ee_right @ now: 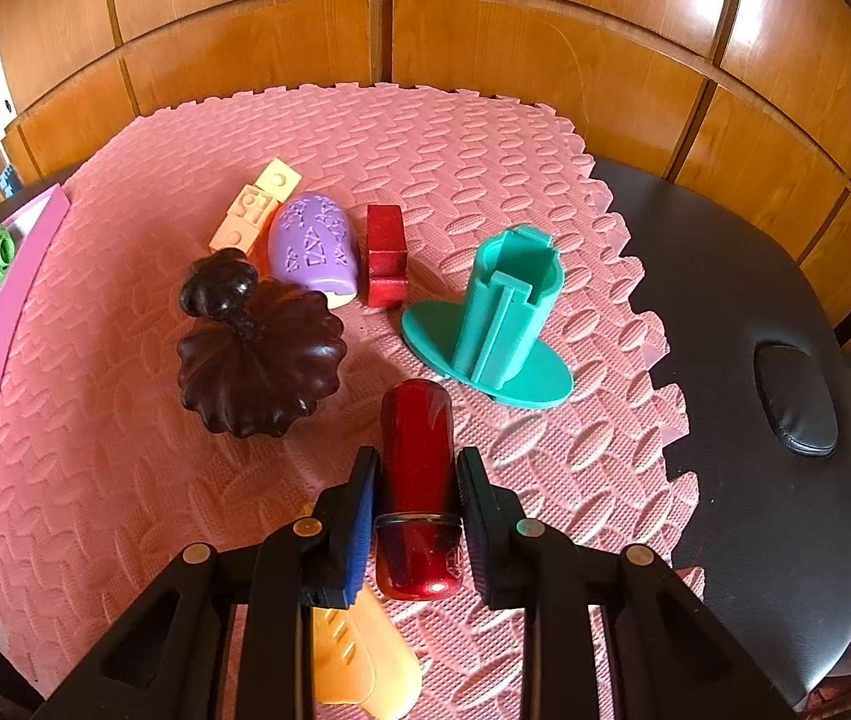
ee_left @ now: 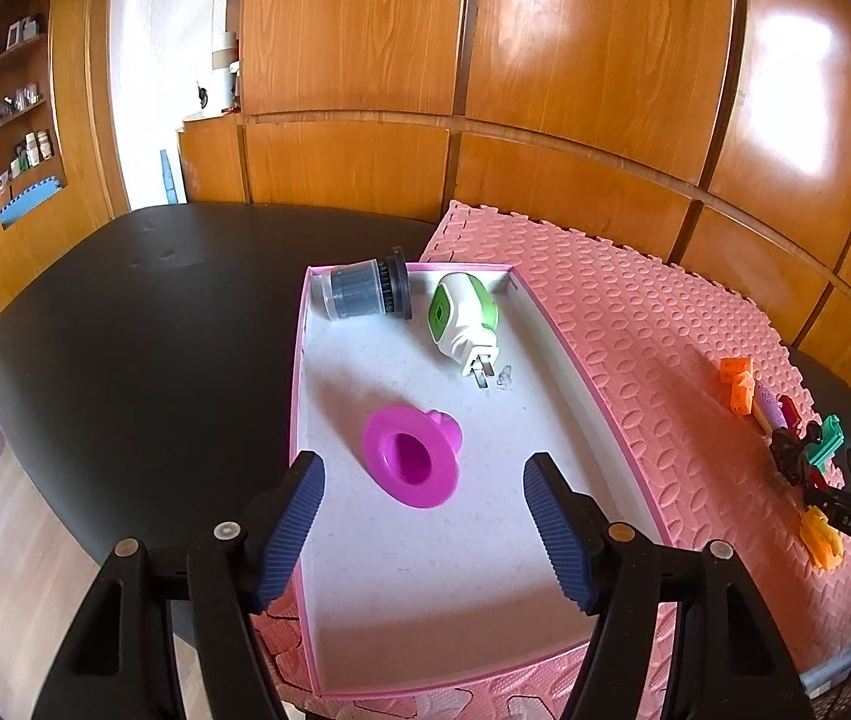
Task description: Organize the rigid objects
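Pink foam mat covers part of the black worktop, and on it sits a shallow pink-rimmed tray. I hold a gripper in each hand. My right gripper is closed on a red cylinder, its pads pressing both sides, with the cylinder low over the mat. My left gripper hovers over the near end of the tray, jaws apart and still widening, nothing between them.

I judge the step in hand to be carrying the cylinder to the tray. The next move calls for a lift clear of the dark pumpkin just beside it, then a swing left.

Inside the tray lie a magenta funnel, a green-and-white plug and a grey filter propped against the far rim. On the mat wait a teal stand, a purple shell, a red block, orange blocks and an orange piece under my gripper.
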`<state>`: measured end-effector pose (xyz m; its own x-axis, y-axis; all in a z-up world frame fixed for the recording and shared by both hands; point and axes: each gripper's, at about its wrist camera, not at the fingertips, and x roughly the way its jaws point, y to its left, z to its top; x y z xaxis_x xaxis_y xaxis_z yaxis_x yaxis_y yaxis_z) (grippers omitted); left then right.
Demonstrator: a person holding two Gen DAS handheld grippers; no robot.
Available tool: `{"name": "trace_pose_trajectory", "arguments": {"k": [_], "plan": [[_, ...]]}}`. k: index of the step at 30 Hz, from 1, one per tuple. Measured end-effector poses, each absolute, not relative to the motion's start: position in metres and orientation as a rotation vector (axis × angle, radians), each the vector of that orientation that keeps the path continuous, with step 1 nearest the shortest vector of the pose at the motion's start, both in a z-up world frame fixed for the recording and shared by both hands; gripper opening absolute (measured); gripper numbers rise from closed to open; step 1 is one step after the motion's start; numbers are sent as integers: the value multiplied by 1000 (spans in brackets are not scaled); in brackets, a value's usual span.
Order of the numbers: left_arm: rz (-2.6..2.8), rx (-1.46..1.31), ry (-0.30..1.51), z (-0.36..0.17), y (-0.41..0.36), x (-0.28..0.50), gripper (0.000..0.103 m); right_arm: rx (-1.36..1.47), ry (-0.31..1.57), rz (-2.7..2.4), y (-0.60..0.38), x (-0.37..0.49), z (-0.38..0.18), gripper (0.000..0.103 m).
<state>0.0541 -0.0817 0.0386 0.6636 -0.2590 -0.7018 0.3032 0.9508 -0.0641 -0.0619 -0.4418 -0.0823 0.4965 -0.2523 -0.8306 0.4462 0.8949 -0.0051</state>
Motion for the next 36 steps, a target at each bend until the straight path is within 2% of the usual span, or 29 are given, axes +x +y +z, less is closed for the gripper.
{"name": "trace_pose_trajectory", "arguments": {"k": [23, 36], "plan": [[-303, 54, 791, 36, -72, 56, 70, 225, 791, -342, -410, -65, -29, 25], [-282, 33, 791, 34, -59, 57, 70, 184, 765, -103, -338, -15, -8, 25]]}}
